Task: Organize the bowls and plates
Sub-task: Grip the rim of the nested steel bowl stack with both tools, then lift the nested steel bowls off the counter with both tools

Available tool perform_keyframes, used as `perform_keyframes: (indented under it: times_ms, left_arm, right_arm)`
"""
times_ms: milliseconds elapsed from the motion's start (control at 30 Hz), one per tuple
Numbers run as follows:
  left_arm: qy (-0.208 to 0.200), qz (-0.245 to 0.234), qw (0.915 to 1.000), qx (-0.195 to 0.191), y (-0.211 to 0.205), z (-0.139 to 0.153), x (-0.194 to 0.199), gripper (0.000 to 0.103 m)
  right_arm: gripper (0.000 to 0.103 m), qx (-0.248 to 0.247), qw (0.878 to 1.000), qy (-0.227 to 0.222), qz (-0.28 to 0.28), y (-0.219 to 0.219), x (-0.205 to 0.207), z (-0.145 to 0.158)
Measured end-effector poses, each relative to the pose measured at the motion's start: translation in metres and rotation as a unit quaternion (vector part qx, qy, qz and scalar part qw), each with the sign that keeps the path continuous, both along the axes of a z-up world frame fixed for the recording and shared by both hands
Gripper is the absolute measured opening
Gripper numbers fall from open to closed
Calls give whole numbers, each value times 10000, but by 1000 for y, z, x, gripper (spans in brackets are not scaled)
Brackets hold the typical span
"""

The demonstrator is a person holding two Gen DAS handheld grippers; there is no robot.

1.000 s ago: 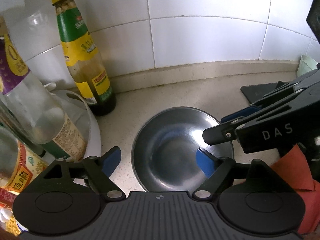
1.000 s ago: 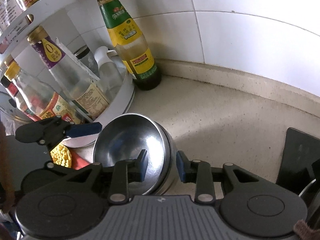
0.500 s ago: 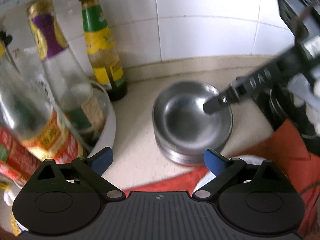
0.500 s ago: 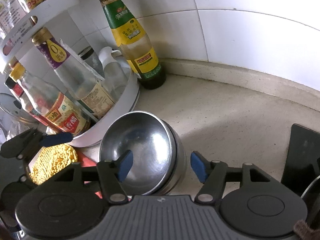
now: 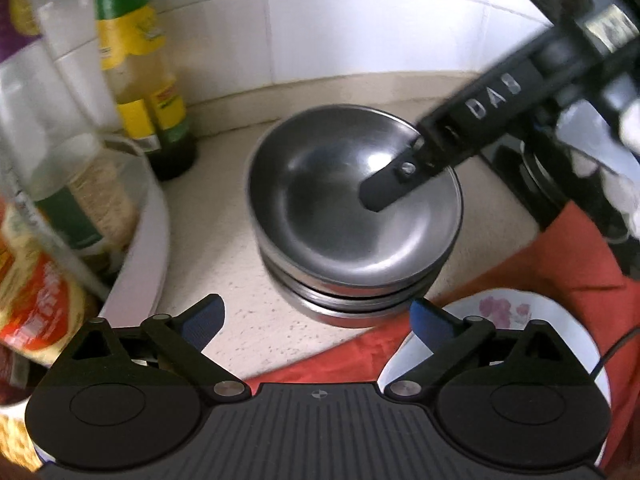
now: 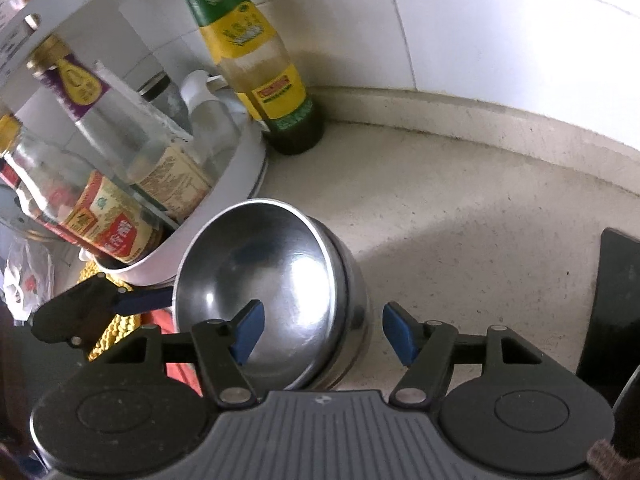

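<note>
A stack of steel bowls [image 5: 354, 216] sits near the countertop's [image 6: 460, 216] back corner. Left gripper [image 5: 316, 316] opening wide, empty; right gripper [image 6: 324, 330] half-open, straddling the stack's rim without gripping. Stacking looks finished; next, probably the flowered bowl [image 5: 516, 308].

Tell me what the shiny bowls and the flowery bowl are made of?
The stacked bowls look like polished metal, probably stainless steel: grey, mirror-like, with bright glints. The flowery bowl looks like glazed ceramic, though it could be plastic: smooth glossy white with printed pink flowers.

Glossy steel bowls [image 5: 352, 204], speckled matt stone counter [image 6: 460, 216], red cloth [image 5: 568, 264]
</note>
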State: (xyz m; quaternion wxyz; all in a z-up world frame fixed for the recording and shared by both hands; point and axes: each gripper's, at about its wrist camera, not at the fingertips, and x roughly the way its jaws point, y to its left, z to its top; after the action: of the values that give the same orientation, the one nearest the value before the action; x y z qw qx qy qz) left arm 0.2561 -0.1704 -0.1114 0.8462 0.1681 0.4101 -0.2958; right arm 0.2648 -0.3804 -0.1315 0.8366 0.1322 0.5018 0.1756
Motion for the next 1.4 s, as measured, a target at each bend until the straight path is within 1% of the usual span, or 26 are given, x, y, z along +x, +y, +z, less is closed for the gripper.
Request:
perform_keyframes:
  times_ms: [67,200,367,433,533,600,667,800,867,933,1000,1067,1100,1167,1233,1400]
  left_arm:
    - [34,-133,9999,-11,-5,-4,4,102]
    - [89,-373,9991,-179,-14,-10,13,102]
    - [16,-496,9985,-244,-30,-14,29,103]
    - [31,-427,9985,-350,-34,-15,38,103]
    - [46,-195,9986,-496,-43,-15,49,103]
    - [-74,-94,9990,-442,-51,-18,52,103]
    - [-260,-163,9986,-429,-57,-22,52,103]
    - [-349,-304,9973,-568,-50,-28,53,103]
    - [-430,-358,9967,-592,-47,-31,51,103]
    - [-492,-370,9965,-563,-41,-34,45,103]
    - [-555,-410,9967,-423,-39,-40,42,103]
    - [-496,-327,9978,-300,-38,-49,47,103]
    - [-397,-239,9985,-275,-40,-53,52,103]
    - [-347,-156,9987,-330,-43,-58,57,103]
    - [-381,-113,9987,-329,-51,-60,58,103]
    - [-387,-135,9984,-386,-63,-63,63,103]
  right_arm:
    - [62,146,9998,98,-4,-1,4,-6]
    - [62,403,9987,310,-32,1,12,-19]
    - [63,539,9976,402,-140,-3,24,-28]
    - [63,399,9986,327,-128,-5,29,-27]
    - [64,293,9991,261,-184,-11,40,-25]
    - [64,237,9993,232,-187,-16,49,-26]
    - [64,250,9992,249,-198,-18,55,-26]
    - [64,338,9990,268,-113,-21,59,-29]
    - [67,390,9989,256,-32,-20,60,-31]
    - [69,422,9988,257,6,-20,61,-31]
    - [69,440,9987,253,40,-20,61,-32]
    - [70,431,9988,211,133,-20,60,-32]
    - [70,450,9987,193,157,-20,60,-32]
    - [72,528,9983,147,205,-20,62,-36]
    - [73,607,9979,105,196,-20,63,-38]
    - [73,746,9970,-16,217,-22,64,-41]
